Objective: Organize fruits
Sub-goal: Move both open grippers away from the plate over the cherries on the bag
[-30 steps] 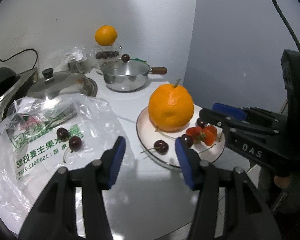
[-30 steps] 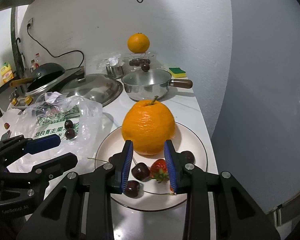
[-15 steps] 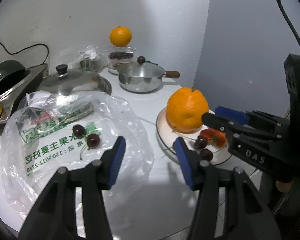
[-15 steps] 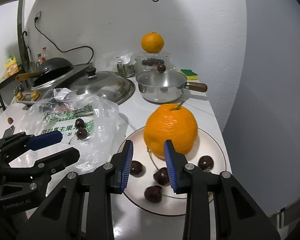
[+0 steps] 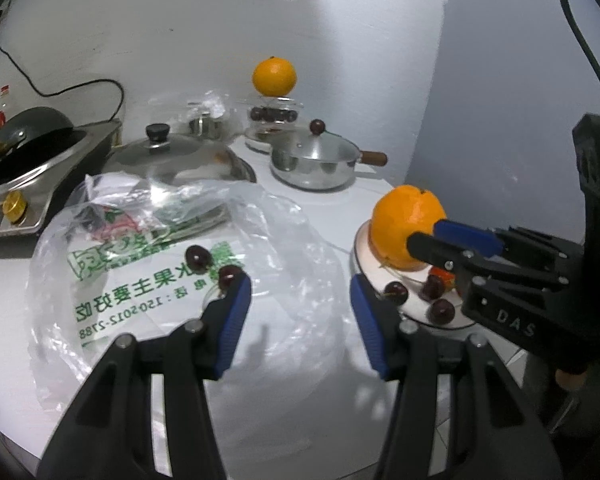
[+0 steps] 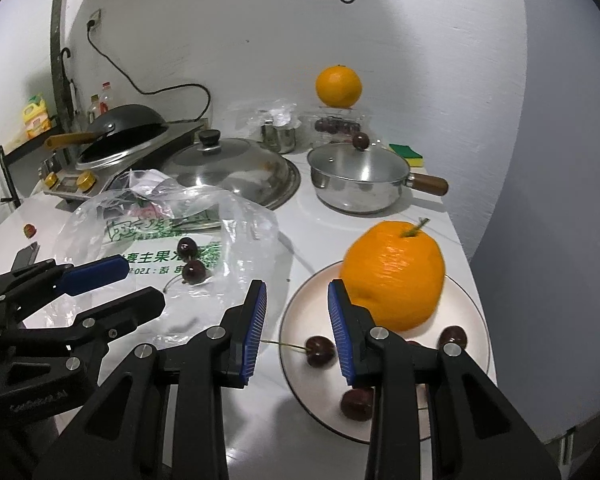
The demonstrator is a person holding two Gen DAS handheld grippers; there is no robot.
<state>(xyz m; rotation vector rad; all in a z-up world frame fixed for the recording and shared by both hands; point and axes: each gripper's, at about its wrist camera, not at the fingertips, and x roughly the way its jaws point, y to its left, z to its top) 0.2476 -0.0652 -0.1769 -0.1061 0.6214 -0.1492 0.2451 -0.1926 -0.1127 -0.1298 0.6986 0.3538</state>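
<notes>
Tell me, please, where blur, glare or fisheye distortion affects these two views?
Right wrist view: the orange on the plate looks smeared, likely motion blur. Left wrist view: the bag glints; the wall corner bows and the frame corners go dark.

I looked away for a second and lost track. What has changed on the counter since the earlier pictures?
Both grippers pulled back and swung left: the right gripper, earlier over the plate below the orange, now hangs open at its left rim; the left gripper, open, faces the plastic bag. Nothing grasped; fruit unmoved.
</notes>
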